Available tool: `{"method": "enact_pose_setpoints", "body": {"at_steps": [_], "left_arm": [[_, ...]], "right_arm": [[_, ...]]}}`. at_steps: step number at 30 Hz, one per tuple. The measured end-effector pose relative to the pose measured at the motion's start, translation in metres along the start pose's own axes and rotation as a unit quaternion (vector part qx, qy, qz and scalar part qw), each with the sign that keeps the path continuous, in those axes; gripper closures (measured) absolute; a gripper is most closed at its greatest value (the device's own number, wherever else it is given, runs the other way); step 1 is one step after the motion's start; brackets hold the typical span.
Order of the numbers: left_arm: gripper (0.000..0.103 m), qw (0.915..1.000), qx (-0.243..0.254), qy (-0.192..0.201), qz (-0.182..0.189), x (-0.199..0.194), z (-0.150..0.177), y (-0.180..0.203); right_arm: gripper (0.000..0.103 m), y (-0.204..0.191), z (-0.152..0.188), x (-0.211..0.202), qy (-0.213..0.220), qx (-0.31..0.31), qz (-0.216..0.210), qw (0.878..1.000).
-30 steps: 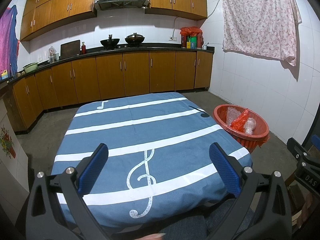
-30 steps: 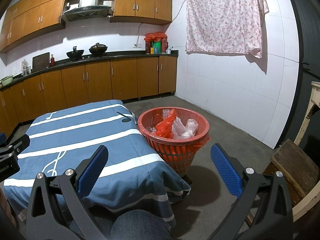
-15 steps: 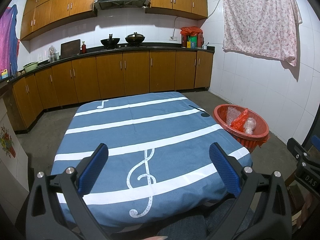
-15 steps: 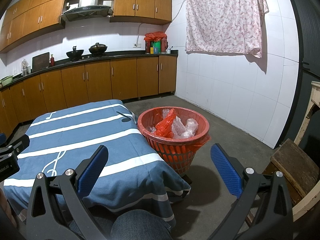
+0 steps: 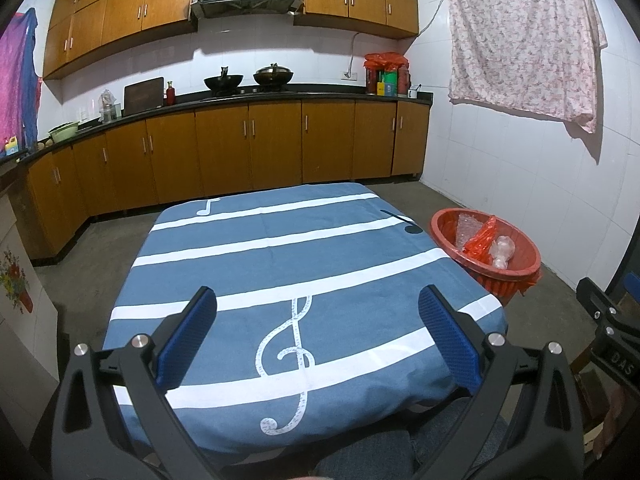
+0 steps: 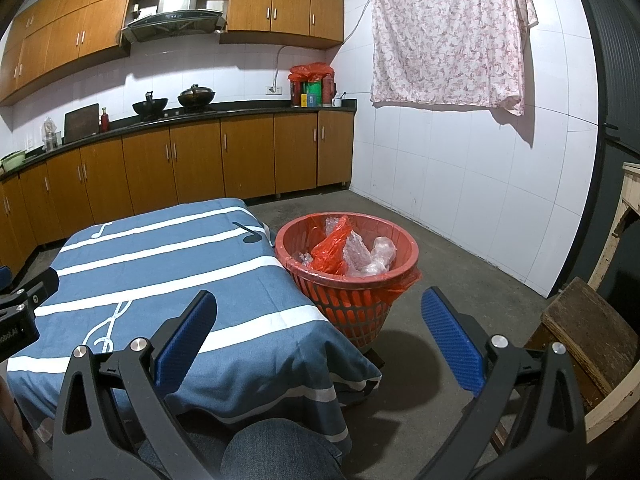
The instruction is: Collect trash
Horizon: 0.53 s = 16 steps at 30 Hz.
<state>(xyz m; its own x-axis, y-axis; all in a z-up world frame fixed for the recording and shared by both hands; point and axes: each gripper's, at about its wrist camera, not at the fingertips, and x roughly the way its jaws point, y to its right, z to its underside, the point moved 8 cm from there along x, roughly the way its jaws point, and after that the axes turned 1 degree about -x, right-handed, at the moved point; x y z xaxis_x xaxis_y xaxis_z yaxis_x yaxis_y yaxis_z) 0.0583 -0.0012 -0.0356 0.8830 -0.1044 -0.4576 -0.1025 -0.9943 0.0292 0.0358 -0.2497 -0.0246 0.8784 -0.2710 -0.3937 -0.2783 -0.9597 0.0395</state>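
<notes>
A red plastic basket [image 6: 348, 300] stands on the floor at the table's right corner; it also shows in the left wrist view [image 5: 516, 276]. It holds clear bubble wrap [image 6: 370, 256] and a red plastic bag [image 6: 330, 250]. The table wears a blue cloth with white stripes and music notes [image 5: 288, 264], bare of objects. My left gripper [image 5: 318, 336] is open and empty above the table's near edge. My right gripper [image 6: 318, 338] is open and empty, held near the table's right corner, short of the basket.
Brown kitchen cabinets [image 5: 248, 148] with a black counter run along the back and left walls. A floral cloth [image 6: 448, 36] hangs on the white tiled right wall. A wooden stool [image 6: 588, 332] stands at the right. My knee [image 6: 280, 452] is below.
</notes>
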Motion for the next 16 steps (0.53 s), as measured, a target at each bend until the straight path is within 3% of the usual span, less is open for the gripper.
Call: {"method": "enact_pose_setpoints", "body": {"at_steps": [16], "left_arm": [[0.004, 1.0, -0.003, -0.002, -0.001, -0.0029, -0.0032, -0.0021]], "right_arm": [[0.002, 0.0002, -0.001, -0.0003, 0.0, 0.0, 0.0, 1.0]]}}
